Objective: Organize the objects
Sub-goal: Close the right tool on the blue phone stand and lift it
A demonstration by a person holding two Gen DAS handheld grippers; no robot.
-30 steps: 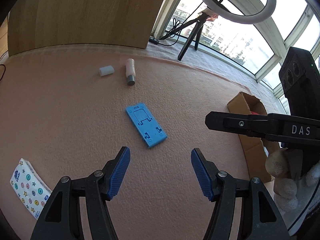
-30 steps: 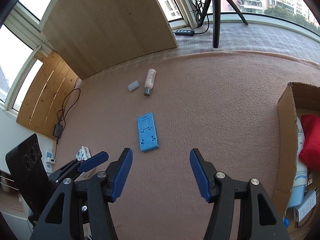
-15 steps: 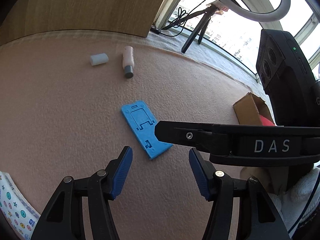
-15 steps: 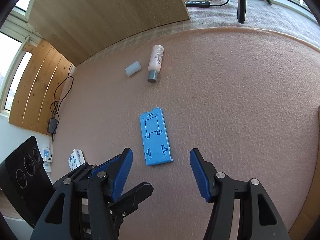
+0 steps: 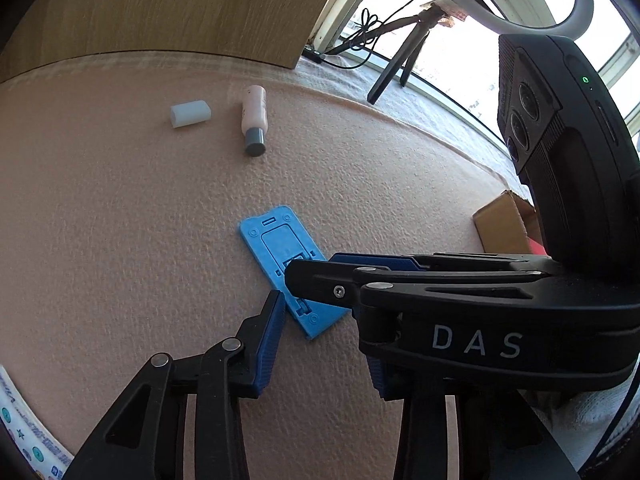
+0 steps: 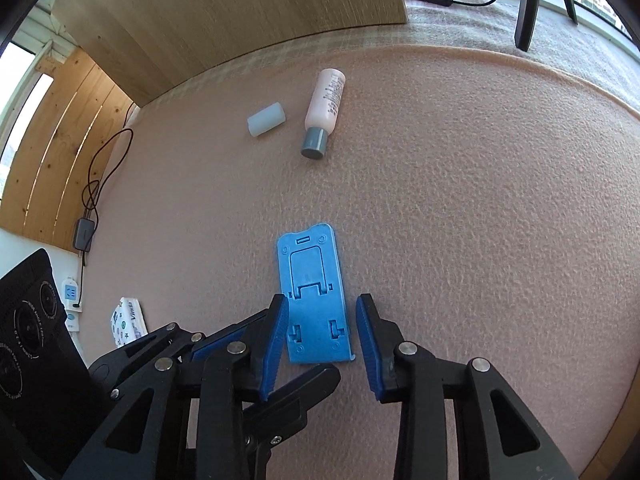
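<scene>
A flat blue phone stand point(image 6: 312, 292) lies on the pink mat point(image 6: 460, 220). My right gripper point(image 6: 322, 308) points down over its near half with a blue pad on either side. Its jaws are closing: the left pad is at the stand's edge and a thin gap shows at the right pad. My left gripper point(image 5: 320, 312) comes in from the left at the stand point(image 5: 276, 252), its jaws closing too. Its left fingertip point(image 5: 278, 304) is by the stand's near edge. The right gripper's arm point(image 5: 440, 288) crosses the left wrist view and hides the left gripper's other finger.
A pink bottle with a grey cap point(image 6: 325, 108) and a small white cylinder point(image 6: 266, 119) lie farther back. A patterned tissue pack point(image 6: 128, 320) sits at the left, a cardboard box point(image 5: 502, 224) at the right. A wooden board point(image 6: 240, 12) and a tripod point(image 6: 528, 4) stand behind.
Both grippers have come down and in over the blue stand, and both pairs of jaws have narrowed. The right gripper has slid across the left wrist view.
</scene>
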